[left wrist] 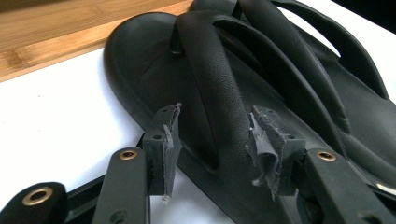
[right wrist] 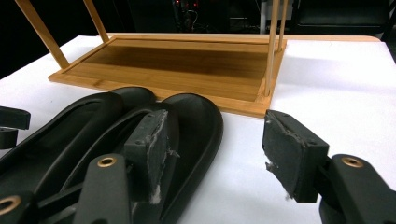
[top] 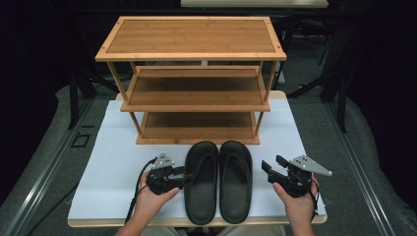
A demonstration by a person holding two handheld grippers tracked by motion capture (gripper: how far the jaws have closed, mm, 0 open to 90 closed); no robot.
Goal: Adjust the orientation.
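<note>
Though beside slipper [left wrist: 261, 102], left gripper [left wrist: 212, 135] agape

Two black slippers [top: 219, 179] are lying flat, side by side and touching, near the front edge of the white table [top: 113, 147], toes pointing away.

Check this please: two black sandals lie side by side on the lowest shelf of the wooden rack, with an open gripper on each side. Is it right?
Not quite. The sandals lie on the white table in front of the wooden rack, not on its lowest shelf; the high view shows this. The left gripper and right gripper do flank them, open.
</note>
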